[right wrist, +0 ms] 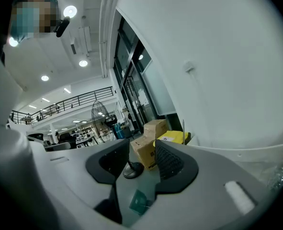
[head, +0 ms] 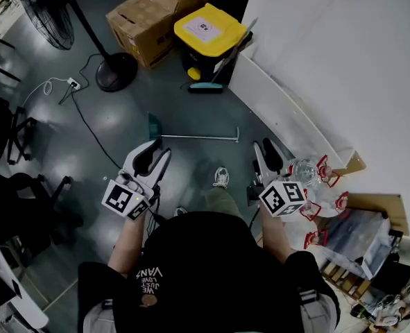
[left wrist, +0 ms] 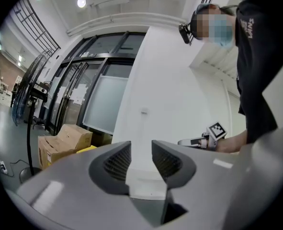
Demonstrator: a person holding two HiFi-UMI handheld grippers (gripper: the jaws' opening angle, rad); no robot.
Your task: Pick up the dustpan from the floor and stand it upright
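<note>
The dustpan lies flat on the grey floor, its teal pan [head: 154, 126] to the left and its long metal handle [head: 199, 137] running right. My left gripper [head: 156, 150] hangs just on my side of the pan, open, with nothing between its fingers [left wrist: 117, 161]. To the right my right gripper [head: 266, 146] is level with the handle's end, also open and empty. In the right gripper view the teal pan [right wrist: 140, 201] shows low down through the gap in front of the right gripper [right wrist: 142, 157]. The left gripper [left wrist: 141, 150] faces the white wall.
A black bin with a yellow lid [head: 208, 28] and cardboard boxes [head: 152, 12] stand beyond the dustpan, with a teal brush head [head: 205, 87] at the bin's foot. A fan's round base [head: 116, 71] and a cable [head: 87, 123] are to the left. A white wall ledge [head: 288, 116] runs along the right.
</note>
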